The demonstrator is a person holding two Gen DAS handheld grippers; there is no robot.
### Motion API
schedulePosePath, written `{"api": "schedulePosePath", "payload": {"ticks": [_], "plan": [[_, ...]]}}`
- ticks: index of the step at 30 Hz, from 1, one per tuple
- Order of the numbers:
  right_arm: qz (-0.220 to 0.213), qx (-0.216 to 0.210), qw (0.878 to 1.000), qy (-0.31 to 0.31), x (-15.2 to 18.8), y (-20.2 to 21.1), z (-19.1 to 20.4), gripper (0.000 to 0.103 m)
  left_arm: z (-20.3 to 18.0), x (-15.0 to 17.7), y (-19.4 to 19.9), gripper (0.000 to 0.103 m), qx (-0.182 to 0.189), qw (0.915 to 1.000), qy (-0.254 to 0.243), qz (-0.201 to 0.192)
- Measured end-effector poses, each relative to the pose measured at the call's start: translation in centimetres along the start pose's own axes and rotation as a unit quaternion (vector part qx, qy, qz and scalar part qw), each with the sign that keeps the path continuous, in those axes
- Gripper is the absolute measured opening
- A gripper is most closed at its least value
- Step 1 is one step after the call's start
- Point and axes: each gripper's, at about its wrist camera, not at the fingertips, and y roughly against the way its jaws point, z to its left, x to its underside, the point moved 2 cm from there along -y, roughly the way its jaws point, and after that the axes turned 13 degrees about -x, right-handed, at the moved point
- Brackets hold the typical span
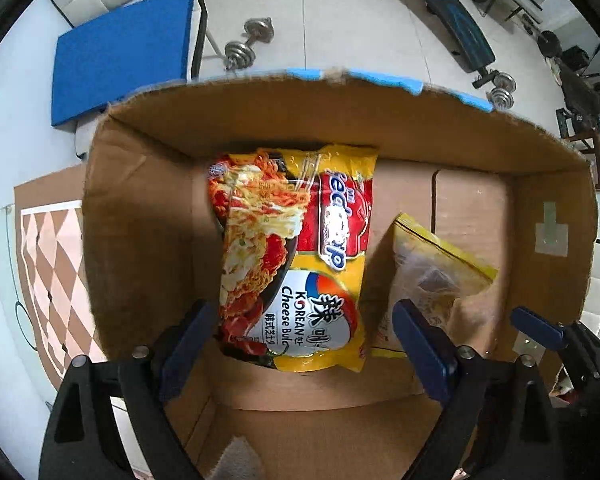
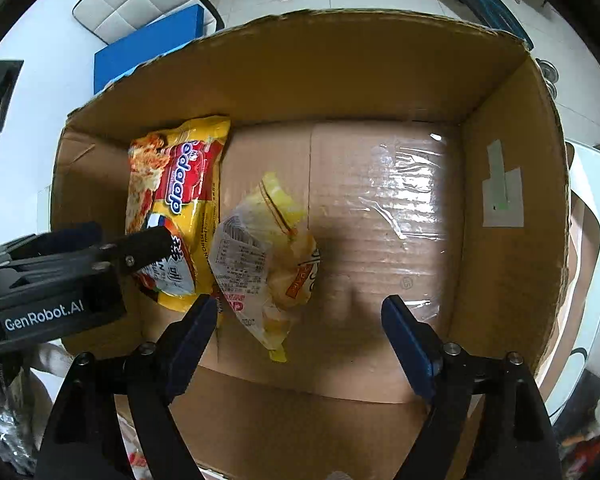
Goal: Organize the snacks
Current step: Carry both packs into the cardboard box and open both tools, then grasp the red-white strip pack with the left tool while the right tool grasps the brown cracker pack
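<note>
A yellow and red instant noodle packet (image 1: 296,252) lies flat on the floor of an open cardboard box (image 1: 148,216), towards its left side. A clear and yellow snack bag (image 1: 428,280) lies just right of it. My left gripper (image 1: 304,344) is open above the noodle packet's near end, holding nothing. In the right wrist view the same noodle packet (image 2: 180,208) and snack bag (image 2: 264,256) lie in the box (image 2: 512,184). My right gripper (image 2: 300,332) is open and empty above the snack bag's near end. The left gripper's body (image 2: 68,276) reaches in from the left.
The box stands on a white table with a brown checkered mat (image 1: 52,272) to its left. A blue pad (image 1: 120,56) lies on a white chair beyond it. Dumbbells (image 1: 248,42) and a weight bench (image 1: 456,20) are on the tiled floor behind. Clear tape (image 2: 404,184) covers the box floor.
</note>
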Motion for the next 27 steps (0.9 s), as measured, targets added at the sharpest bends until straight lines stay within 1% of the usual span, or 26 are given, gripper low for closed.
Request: {"api": "schedulePosePath", "payload": {"ticks": [3, 6, 9, 10, 12, 13, 16, 19, 22, 24, 25, 27], "plan": [[-0.011, 0.005, 1.000, 0.004, 0.4, 0.3, 0.3, 0.089, 0.6, 0.8, 0.8, 0.092, 0.009, 0.9999, 0.005, -0.012], [-0.024, 0.010, 1.000, 0.009, 1.1, 1.3, 0.8, 0.089, 1.8, 2.3, 2.2, 0.092, 0.010, 0.9990, 0.019, -0.039], [-0.045, 0.023, 0.998, 0.025, 3.0, 2.6, 2.0, 0.094, 2.8, 4.7, 4.2, 0.092, 0.002, 0.9968, 0.032, -0.073], [-0.051, 0.025, 0.998, 0.030, 3.7, 3.1, 2.3, 0.094, 3.2, 6.0, 5.1, 0.092, 0.000, 0.9955, 0.040, -0.086], [-0.068, 0.035, 0.996, 0.043, 5.2, 4.2, 3.1, 0.095, 4.0, 7.2, 6.1, 0.092, -0.006, 0.9934, 0.049, -0.104], [-0.077, 0.039, 0.995, 0.049, 5.9, 4.6, 3.5, 0.097, 4.5, 8.5, 6.9, 0.092, -0.008, 0.9915, 0.055, -0.117], [-0.101, 0.042, 0.992, 0.056, 8.0, 6.3, 4.4, 0.097, 5.5, 10.8, 8.4, 0.092, -0.005, 0.9869, 0.070, -0.145], [-0.123, 0.032, 0.990, 0.058, 11.1, 8.0, 5.5, 0.097, 6.3, 13.5, 9.5, 0.092, 0.001, 0.9832, 0.079, -0.165], [-0.138, 0.026, 0.989, 0.049, 14.4, 9.0, 6.3, 0.097, 7.2, 16.8, 9.9, 0.092, 0.004, 0.9813, 0.086, -0.172], [-0.137, 0.015, 0.990, 0.033, 16.9, 8.9, 6.5, 0.097, 8.1, 19.3, 9.8, 0.092, 0.004, 0.9811, 0.092, -0.170], [-0.135, 0.011, 0.990, 0.025, 18.3, 8.7, 6.5, 0.097, 8.6, 21.1, 9.4, 0.092, 0.002, 0.9819, 0.091, -0.166], [-0.123, 0.001, 0.992, 0.009, 21.4, 7.9, 6.5, 0.097, 9.3, 23.8, 8.6, 0.092, -0.006, 0.9827, 0.090, -0.162]]}}
